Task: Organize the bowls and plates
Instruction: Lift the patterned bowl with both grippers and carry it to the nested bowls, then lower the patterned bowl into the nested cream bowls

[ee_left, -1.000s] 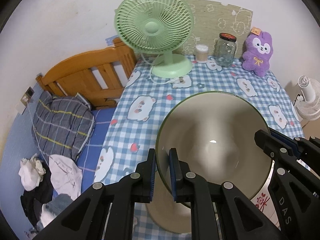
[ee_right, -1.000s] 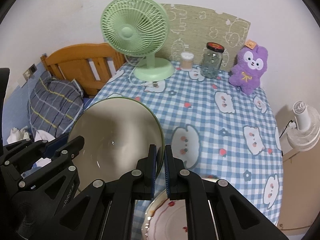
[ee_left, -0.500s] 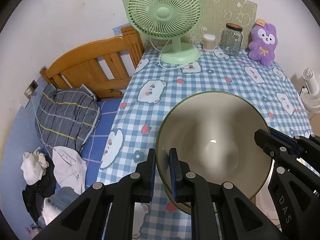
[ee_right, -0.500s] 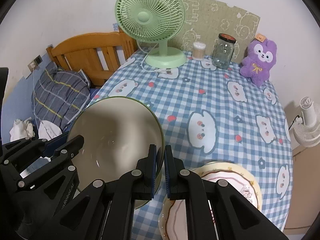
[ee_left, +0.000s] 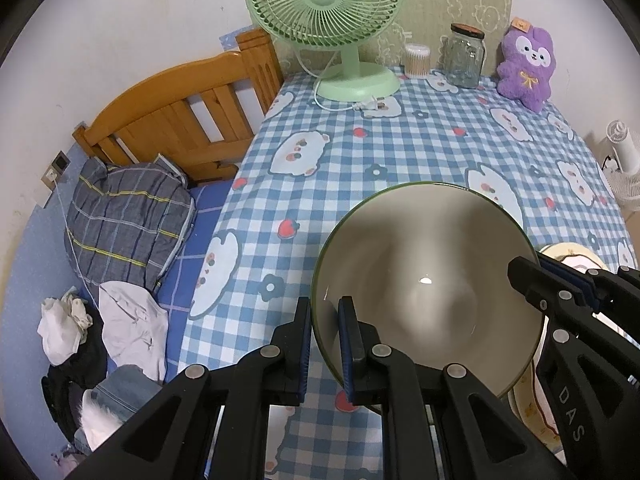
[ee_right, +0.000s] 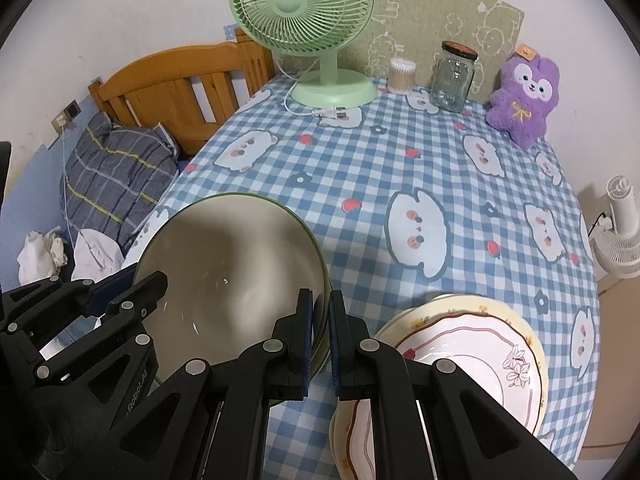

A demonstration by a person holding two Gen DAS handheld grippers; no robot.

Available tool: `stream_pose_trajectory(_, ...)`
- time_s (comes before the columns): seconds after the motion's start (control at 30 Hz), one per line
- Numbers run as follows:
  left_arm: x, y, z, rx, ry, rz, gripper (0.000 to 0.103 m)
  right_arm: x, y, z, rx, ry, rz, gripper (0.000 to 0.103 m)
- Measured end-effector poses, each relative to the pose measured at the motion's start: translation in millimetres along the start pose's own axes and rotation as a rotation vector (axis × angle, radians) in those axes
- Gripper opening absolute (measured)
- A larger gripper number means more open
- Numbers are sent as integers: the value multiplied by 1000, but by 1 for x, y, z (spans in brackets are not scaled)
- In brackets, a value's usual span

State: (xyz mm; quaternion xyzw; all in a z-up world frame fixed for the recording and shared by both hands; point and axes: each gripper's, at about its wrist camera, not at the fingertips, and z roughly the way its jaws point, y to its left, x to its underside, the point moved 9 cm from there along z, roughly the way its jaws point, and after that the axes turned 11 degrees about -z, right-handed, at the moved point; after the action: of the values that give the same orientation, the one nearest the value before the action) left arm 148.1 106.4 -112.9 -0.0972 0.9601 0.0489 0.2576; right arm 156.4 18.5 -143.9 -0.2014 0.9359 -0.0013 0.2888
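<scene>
Green-rimmed bowl [ee_left: 424, 296] clamped by my left gripper [ee_left: 325, 344] and right gripper [ee_right: 320, 336] jaws; next, set it on plates [ee_right: 480, 344].

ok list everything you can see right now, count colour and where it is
large ceramic bowl: 1, beige with green rim, held over the near table edge
stacked plates: at least 2, cream and white with red trim, near right of the table
checked tablecloth: 1, blue and white, covering the table
desk fan: 1, pale green, far side
glass jar: 1, clear, far side
plush rabbit: 1, purple, far right
left gripper: 1, black, shut on the bowl's rim
right gripper: 1, black, shut on the opposite rim
</scene>
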Motion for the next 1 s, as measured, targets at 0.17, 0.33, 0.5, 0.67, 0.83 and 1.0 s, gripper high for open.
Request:
stream_pose_trajectory(0.17,4,-2,5,0,9,10,11,4,-2,5,-2,6,3,10)
stream_pose_trajectory(0.33,4,-2,3,4,-5,14,11,5,-2,5,-3,6,5,10)
stream_pose_trajectory(0.5,4,-3,3,31,-4,26,16,7,-1,5,7,17,-48,15)
stream_pose_trajectory(0.67,2,-9,1,51,-32,53,34,8,3,7,-6,31,-93,20)
stream_pose_trajectory(0.83,0,-16,-4,98,-67,77,60,10,-2,6,22,39,-137,23)
stream_pose_trajectory(1.0,1,-16,0,127,-53,84,68,11,-8,9,-30,35,-97,28)
